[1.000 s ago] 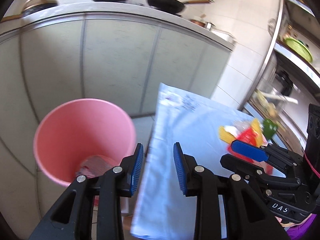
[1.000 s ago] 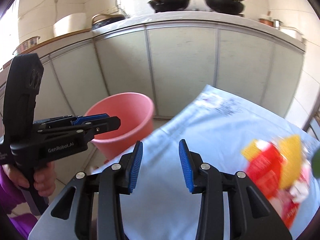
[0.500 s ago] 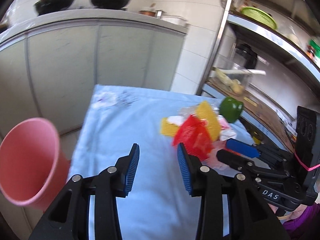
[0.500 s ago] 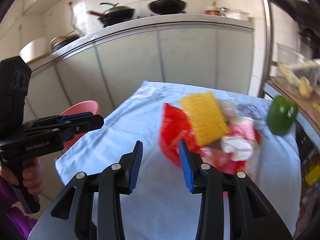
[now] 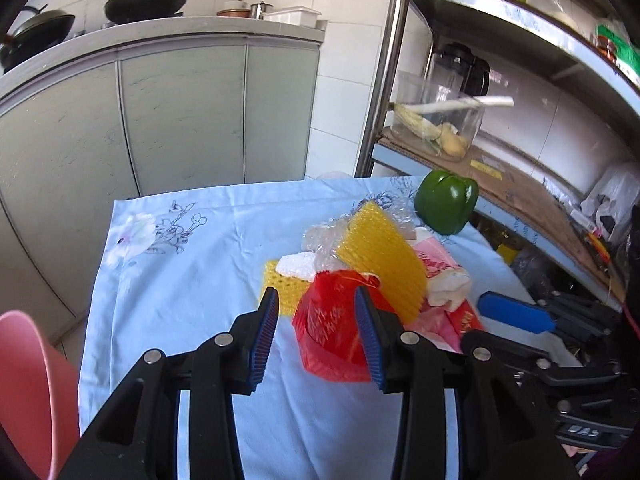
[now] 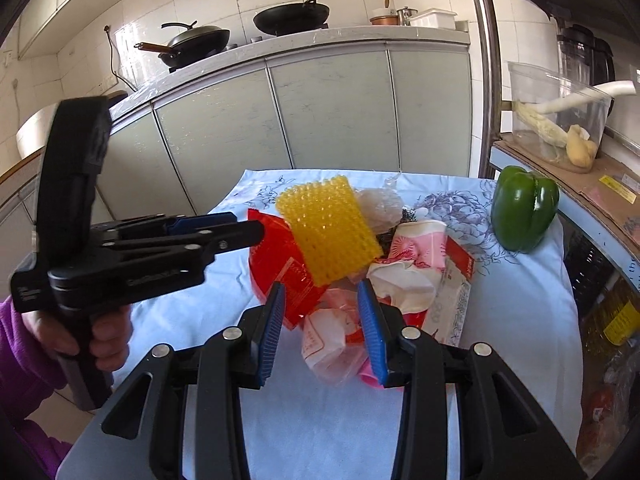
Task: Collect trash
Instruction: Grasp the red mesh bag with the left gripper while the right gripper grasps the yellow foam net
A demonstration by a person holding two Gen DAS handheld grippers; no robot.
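My left tool (image 5: 316,334) hangs over the table (image 5: 180,280) with its blue pads spread apart, nothing between them; the red plastic bag (image 5: 336,336) lies on the cloth just past its tips. My right tool (image 6: 322,330) is likewise parted, gripping nothing, poised above a clear crumpled wrapper (image 6: 324,346) at the near edge of the trash heap. The heap sits mid-table: a yellow foam net (image 6: 328,228) propped on top, a red-and-white packet (image 6: 452,292) beside it. A green pepper (image 6: 524,214) stands apart at the far right. The pink bin (image 5: 32,392) is at the table's left side.
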